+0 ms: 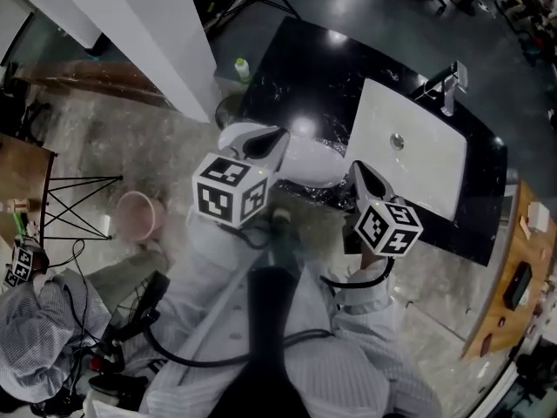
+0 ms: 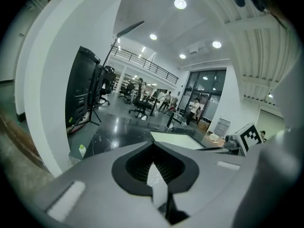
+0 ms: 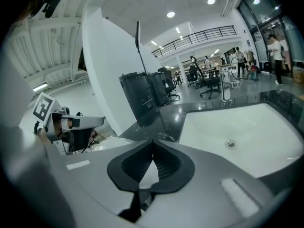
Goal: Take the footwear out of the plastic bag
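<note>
A white plastic bag (image 1: pixel 312 159) lies bulging on the black counter (image 1: pixel 300 68), between my two grippers. My left gripper (image 1: pixel 277 138) is at the bag's left end and my right gripper (image 1: pixel 355 171) at its right end, each with its tips right at the plastic. In the left gripper view the jaws (image 2: pixel 153 149) stand shut, with white showing in the gap behind the tips. The right gripper (image 3: pixel 152 146) is shut the same way. I cannot tell whether either pinches the plastic. The bag (image 3: pixel 97 147) also shows in the right gripper view. No footwear is visible.
A white sink basin (image 1: pixel 409 151) with a faucet (image 1: pixel 448 85) is set in the counter right of the bag. A small green-capped bottle (image 1: pixel 242 66) stands at the counter's far left. A pink bucket (image 1: pixel 137 214) sits on the floor left, by a white column (image 1: pixel 139 24).
</note>
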Available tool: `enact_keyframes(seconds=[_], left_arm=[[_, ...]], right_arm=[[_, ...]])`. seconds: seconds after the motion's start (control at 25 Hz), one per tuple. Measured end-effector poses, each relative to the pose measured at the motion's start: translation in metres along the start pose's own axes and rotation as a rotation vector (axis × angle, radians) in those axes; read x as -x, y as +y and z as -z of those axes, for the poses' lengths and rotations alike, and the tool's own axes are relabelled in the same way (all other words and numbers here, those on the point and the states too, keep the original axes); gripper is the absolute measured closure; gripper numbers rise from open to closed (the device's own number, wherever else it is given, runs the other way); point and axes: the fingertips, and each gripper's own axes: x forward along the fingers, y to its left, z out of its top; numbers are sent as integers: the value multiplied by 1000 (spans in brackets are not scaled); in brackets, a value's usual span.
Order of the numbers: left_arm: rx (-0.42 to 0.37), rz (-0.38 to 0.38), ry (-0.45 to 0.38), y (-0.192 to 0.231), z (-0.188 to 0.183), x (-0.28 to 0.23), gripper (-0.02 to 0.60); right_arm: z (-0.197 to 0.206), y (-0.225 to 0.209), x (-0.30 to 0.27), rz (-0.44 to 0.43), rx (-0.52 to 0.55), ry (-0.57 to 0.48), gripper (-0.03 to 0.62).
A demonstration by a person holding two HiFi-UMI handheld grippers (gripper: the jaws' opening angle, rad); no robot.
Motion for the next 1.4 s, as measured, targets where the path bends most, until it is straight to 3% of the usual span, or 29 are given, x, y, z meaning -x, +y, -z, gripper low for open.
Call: enact_keyframes(seconds=[0.28, 0.44, 0.48, 0.68, 0.76, 0.92, 1.16, 1.32, 1.4], left_arm=[[68, 0, 73, 51, 4, -2, 580], [125, -8, 191, 91, 22, 14, 557], [143, -19, 210, 102, 25, 19, 515], [183, -13, 375, 137, 56, 36, 472], [192, 6, 429, 144, 68, 37, 449], [251, 73, 477, 149, 83, 29, 438], [299, 139, 504, 153, 91, 21, 443], [350, 205, 509, 148, 93, 21, 463], [355, 233, 506, 146, 92, 21, 465]], right_arm=[[21, -33, -7, -27, -132, 126, 579], [33, -48, -8, -46, -166, 212, 571], [36, -50, -8, -70, -183, 236, 571], [42, -33, -20, -340, -334, 386, 508], [47, -35, -24, -378, -358, 448, 499], [60, -37, -27, -438, -379, 562, 493], [62, -32, -37, -531, -429, 624, 503], [58, -20, -36, -646, -481, 660, 424], [58, -15, -38, -672, -456, 676, 431]])
